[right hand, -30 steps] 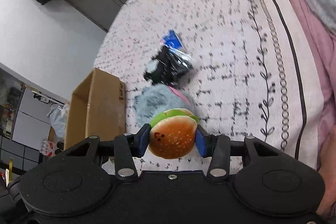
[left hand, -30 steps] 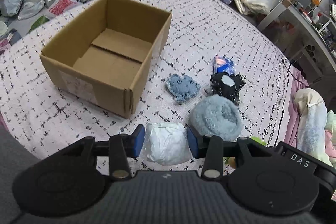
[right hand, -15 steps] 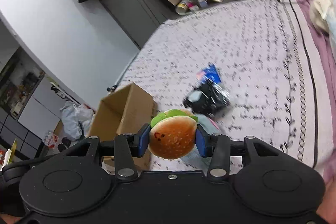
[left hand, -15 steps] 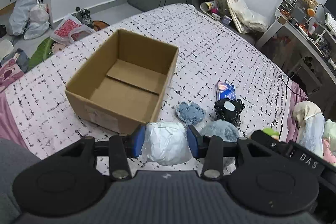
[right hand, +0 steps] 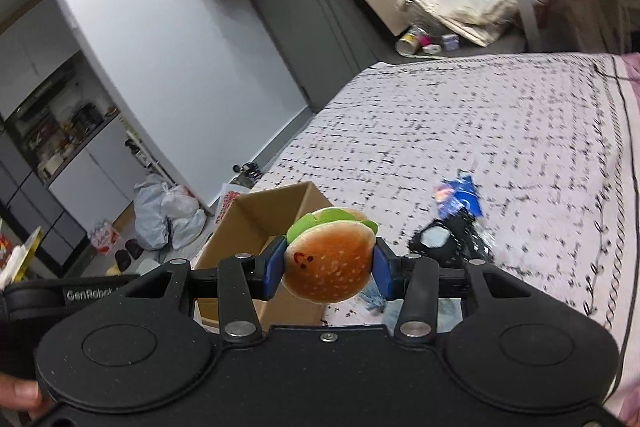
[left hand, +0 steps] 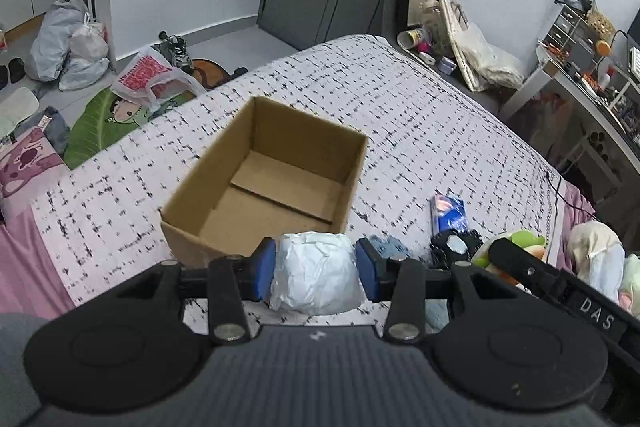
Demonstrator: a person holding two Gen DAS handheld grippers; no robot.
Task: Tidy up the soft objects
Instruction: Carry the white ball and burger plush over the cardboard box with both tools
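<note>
Left wrist view: your left gripper is clamped on a white crumpled soft bundle, blue pads pressing both its sides, held above the near edge of the patterned bedspread. Its lower half blends into the gripper body, so its full shape cannot be made out. Just beyond it stands the open cardboard box, nothing visible inside; the near wall is partly hidden by the fingers. To the right, a blue packet lies flat, a black item sits near it, and a bluish soft piece is mostly covered by the right finger. Your right gripper grips a plush hamburger squarely between its pads. In the right wrist view the bedspread is motion-blurred, and the black item cannot be identified.
</note>
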